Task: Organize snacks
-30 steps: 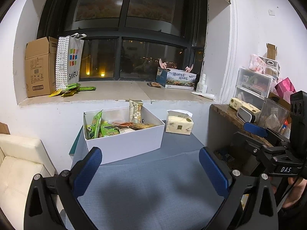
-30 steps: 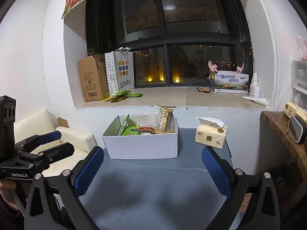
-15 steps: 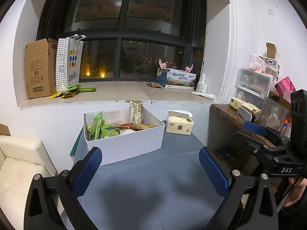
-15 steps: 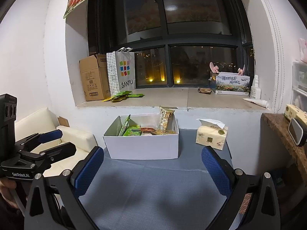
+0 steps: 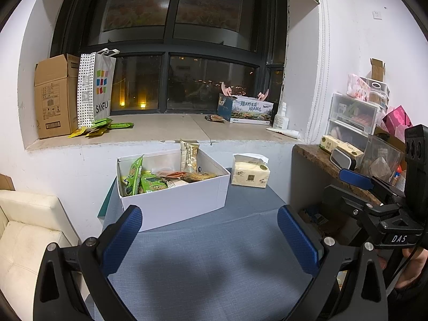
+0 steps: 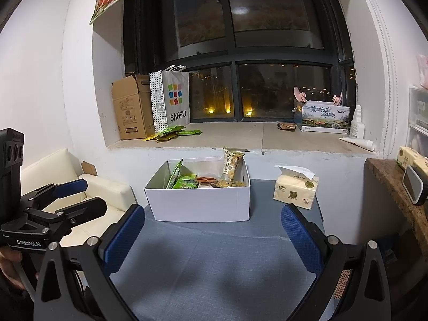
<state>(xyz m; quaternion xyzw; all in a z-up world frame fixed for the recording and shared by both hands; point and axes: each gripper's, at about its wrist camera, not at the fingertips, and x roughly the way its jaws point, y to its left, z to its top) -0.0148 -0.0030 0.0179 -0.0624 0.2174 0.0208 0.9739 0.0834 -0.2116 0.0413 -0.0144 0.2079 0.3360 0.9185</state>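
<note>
A white open box (image 5: 176, 200) (image 6: 200, 203) stands at the back of a grey-blue table, holding several snack packets, green ones (image 5: 149, 183) (image 6: 184, 184) at its left and a tall beige one (image 5: 189, 155) (image 6: 232, 164) upright at the back. More green packets (image 5: 99, 129) (image 6: 171, 133) lie on the windowsill. My left gripper (image 5: 210, 230) hangs open over the table's near half, short of the box, nothing between its fingers. My right gripper (image 6: 212, 227) is open too, likewise empty and in front of the box.
A tissue pack (image 5: 250, 175) (image 6: 295, 191) sits right of the box. The sill carries a cardboard box (image 5: 53, 96), a SANFU bag (image 5: 97, 88) and a printed carton (image 5: 248, 109). A cream sofa (image 5: 24, 230) is left; a cluttered shelf (image 5: 334, 160) is right.
Both views have shifted only slightly; the box and packets stay where they were, and both grippers remain open and empty.
</note>
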